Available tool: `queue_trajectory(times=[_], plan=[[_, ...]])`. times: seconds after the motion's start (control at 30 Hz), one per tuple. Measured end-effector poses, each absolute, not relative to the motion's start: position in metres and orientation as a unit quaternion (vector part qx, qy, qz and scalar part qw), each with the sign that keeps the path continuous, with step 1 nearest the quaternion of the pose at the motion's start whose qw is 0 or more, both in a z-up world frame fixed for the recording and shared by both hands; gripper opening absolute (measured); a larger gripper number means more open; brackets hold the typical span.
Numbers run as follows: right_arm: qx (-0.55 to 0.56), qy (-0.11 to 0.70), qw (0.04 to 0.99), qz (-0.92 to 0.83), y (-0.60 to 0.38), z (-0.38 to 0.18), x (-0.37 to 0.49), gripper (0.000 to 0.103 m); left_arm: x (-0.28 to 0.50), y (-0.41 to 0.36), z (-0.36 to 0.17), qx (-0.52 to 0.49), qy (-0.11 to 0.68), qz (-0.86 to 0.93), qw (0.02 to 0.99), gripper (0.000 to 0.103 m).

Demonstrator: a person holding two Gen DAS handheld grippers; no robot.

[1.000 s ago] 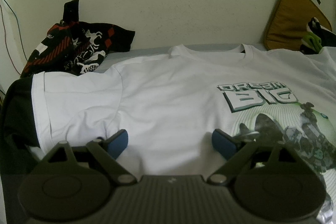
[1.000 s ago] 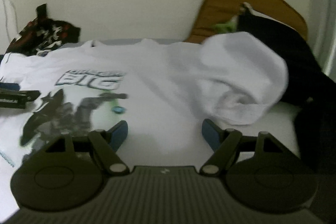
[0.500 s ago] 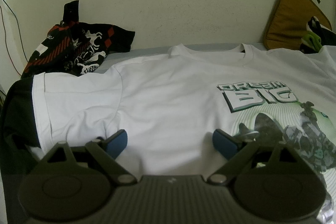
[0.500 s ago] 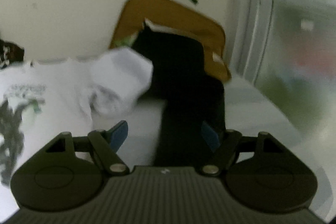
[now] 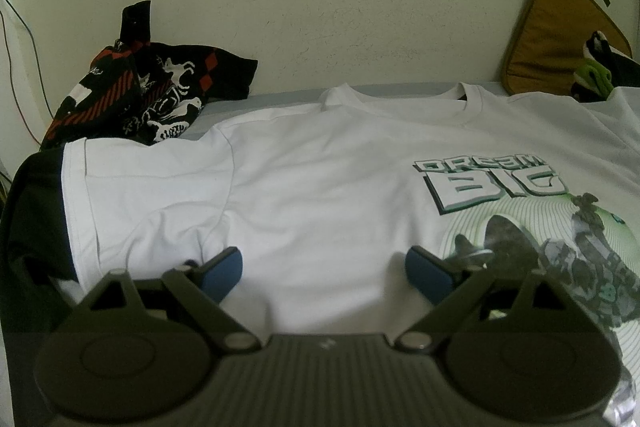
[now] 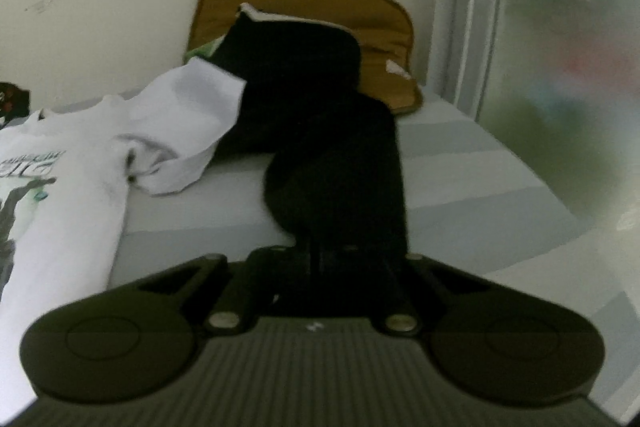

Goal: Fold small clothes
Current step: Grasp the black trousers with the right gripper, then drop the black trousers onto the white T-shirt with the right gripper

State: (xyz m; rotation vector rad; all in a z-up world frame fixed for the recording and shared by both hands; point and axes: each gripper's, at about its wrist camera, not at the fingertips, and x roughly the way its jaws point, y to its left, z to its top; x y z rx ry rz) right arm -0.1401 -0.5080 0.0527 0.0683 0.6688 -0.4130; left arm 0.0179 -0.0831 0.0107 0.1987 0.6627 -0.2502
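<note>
Right gripper [image 6: 320, 259] clamped on black garment [image 6: 336, 163]; left gripper [image 5: 323, 267] open; could drag white T-shirt [image 6: 72, 163] sleeve at nine o'clock.

t-shirt [image 5: 320, 195] lies before patterned garment [image 5: 160, 95], left of cushion [image 5: 560, 39].

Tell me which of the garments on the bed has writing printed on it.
The white T-shirt spread flat, printed "DREAM BIG" above a green and grey graphic. The black garment beside it is plain, and the black-and-red one by the wall shows only white figures and red diamonds.
</note>
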Motion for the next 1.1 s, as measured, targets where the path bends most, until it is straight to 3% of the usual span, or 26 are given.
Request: queue_trajectory(times=[0.17, 0.33, 0.47, 0.6, 0.67, 0.7, 0.77, 0.8, 0.9, 1.1], plan=[[0.022, 0.239, 0.951, -0.196, -0.496, 0.108, -0.149, 0.005, 0.016, -0.081, 0.012, 0.089, 0.317, -0.128, 0.936, 0.092], [-0.078, 0.117, 0.977, -0.160, -0.451, 0.194, -0.130, 0.005, 0.010, -0.076, 0.016, 0.070, 0.299, -0.135, 0.942, 0.095], [-0.115, 0.079, 0.987, -0.073, -0.400, 0.241, -0.086, 0.005, 0.011, -0.064, 0.021, 0.033, 0.293, -0.147, 0.944, 0.097], [-0.114, 0.096, 0.988, 0.040, -0.333, 0.254, -0.026, 0.005, 0.014, -0.048, 0.025, -0.019, 0.294, -0.167, 0.941, 0.098], [-0.086, 0.148, 0.978, 0.116, -0.296, 0.245, 0.012, 0.010, 0.015, -0.040, 0.025, -0.044, 0.295, -0.172, 0.939, 0.098], [-0.059, 0.188, 0.968, 0.158, -0.282, 0.238, 0.031, 0.014, 0.016, -0.038, 0.025, -0.051, 0.297, -0.174, 0.938, 0.098], [-0.021, 0.247, 0.946, 0.208, -0.261, 0.223, 0.058, 0.038, 0.016, -0.035, 0.025, -0.059, 0.299, -0.177, 0.936, 0.098], [-0.021, 0.246, 0.945, 0.213, -0.257, 0.221, 0.060, 0.041, 0.016, -0.036, 0.025, -0.058, 0.299, -0.178, 0.936, 0.099], [-0.013, 0.208, 0.960, 0.187, -0.283, 0.219, 0.053, 0.052, 0.014, -0.040, 0.024, -0.050, 0.298, -0.182, 0.936, 0.101], [0.027, 0.272, 0.961, 0.043, -0.393, 0.157, 0.043, 0.053, 0.013, -0.047, 0.023, -0.035, 0.296, -0.183, 0.937, 0.102]])
